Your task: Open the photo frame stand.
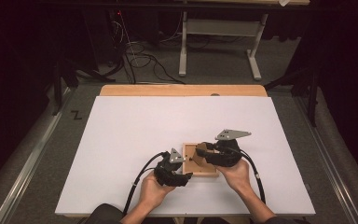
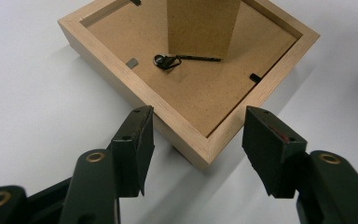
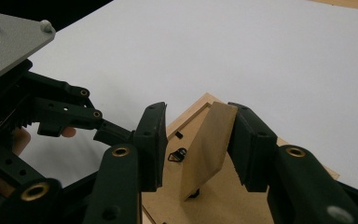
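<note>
A picture frame [image 2: 186, 88] lies face down on the white counter [image 1: 121, 140]. The left tool [image 2: 198, 140] straddles its corner, jaws apart, to steady it; the right tool [image 3: 198, 140], jaws also apart, brackets the raised stand flap [image 3: 207, 149].

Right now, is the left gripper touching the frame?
Apart. In the left gripper view the left gripper is open, its jaws straddling the near corner of the wooden frame, with white table visible between each jaw and the wood.
</note>
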### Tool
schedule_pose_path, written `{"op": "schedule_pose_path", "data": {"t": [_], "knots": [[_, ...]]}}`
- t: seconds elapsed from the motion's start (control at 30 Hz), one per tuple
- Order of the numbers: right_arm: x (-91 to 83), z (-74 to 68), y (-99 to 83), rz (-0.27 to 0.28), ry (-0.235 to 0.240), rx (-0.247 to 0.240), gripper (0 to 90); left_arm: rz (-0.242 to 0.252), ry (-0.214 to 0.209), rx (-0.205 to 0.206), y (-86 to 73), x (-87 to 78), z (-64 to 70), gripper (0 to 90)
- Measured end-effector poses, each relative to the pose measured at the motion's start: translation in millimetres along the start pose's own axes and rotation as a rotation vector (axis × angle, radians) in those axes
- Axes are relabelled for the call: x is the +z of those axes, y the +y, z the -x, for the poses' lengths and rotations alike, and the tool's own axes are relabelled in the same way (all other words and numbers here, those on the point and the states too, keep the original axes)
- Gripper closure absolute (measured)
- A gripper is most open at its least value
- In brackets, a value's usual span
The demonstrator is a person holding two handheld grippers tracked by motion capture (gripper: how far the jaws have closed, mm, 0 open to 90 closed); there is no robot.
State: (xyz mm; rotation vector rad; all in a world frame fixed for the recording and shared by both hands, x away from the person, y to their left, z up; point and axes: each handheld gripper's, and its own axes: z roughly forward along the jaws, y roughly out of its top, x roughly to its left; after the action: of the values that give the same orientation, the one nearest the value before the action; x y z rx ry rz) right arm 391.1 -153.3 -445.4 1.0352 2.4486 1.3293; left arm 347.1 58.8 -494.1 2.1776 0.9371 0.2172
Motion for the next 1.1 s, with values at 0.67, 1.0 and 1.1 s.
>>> {"op": "schedule_pose_path", "data": {"t": [0.67, 1.0, 1.1], "knots": [[-4.5, 0.3, -0.4, -0.005, 0.008, -0.015, 72.4, 0.023, 0.005, -0.001, 4.2, -1.9, -1.4, 43.4], [-4.7, 0.7, 0.3, -0.013, 0.0, -0.015, 77.1, 0.064, 0.024, 0.012, 16.1, -3.5, -4.2, 42.6], [-4.9, 0.4, 0.8, -0.018, -0.004, -0.014, 78.1, 0.072, 0.027, 0.024, 21.3, -2.9, -3.1, 41.8]]}}
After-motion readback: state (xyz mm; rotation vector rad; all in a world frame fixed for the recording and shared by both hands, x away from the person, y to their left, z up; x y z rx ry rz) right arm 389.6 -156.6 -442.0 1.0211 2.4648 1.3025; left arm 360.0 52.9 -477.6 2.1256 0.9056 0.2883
